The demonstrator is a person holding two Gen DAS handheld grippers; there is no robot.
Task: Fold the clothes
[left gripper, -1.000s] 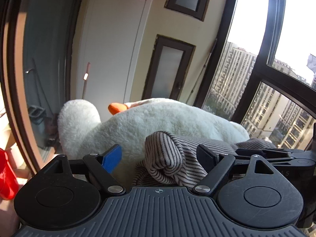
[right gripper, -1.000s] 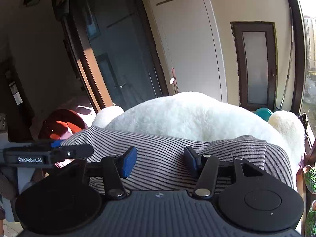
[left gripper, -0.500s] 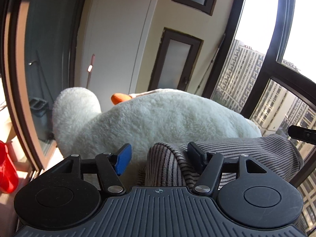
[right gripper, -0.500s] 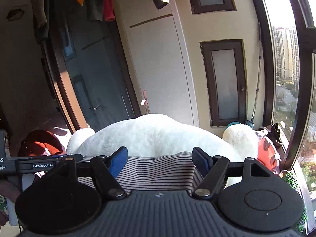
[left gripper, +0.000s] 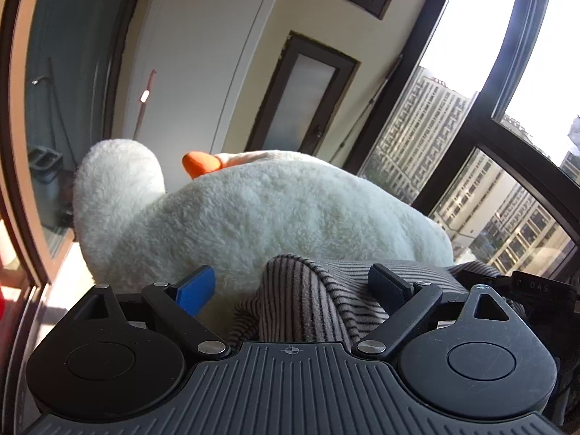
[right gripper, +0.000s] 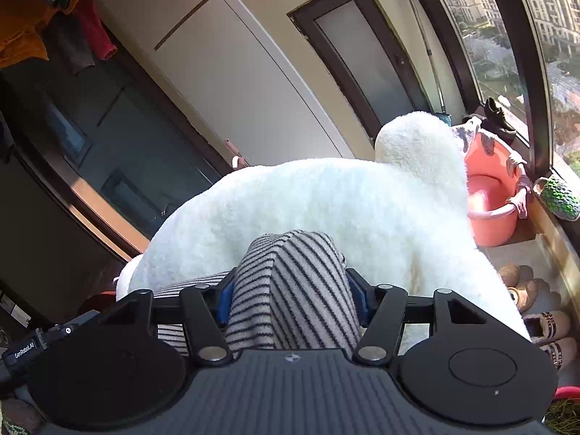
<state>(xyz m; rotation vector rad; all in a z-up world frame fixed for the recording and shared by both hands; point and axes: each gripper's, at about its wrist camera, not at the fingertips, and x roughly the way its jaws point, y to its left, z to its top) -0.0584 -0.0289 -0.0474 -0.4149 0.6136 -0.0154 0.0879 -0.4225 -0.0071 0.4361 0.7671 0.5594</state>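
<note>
A grey garment with thin black stripes point(left gripper: 308, 301) lies bunched on a big white plush duck point(left gripper: 272, 214). My left gripper point(left gripper: 291, 284) is open, with a fold of the garment lying between its blue pads, not pinched. In the right wrist view my right gripper point(right gripper: 290, 295) is shut on a bunched fold of the striped garment point(right gripper: 290, 290), with the plush duck point(right gripper: 326, 199) right behind it. The right gripper's body shows at the right edge of the left wrist view point(left gripper: 533, 288).
A pink plastic basin point(right gripper: 491, 195) stands by the window on the right, with slippers point(right gripper: 543, 326) on the floor below. Clothes point(right gripper: 43, 7) hang at the upper left. Window frames point(left gripper: 482, 116) and dark doors lie beyond the duck.
My right gripper has closed from open onto a fold of the striped garment and tilted. My left gripper stays open, with the garment bunched between its pads.
</note>
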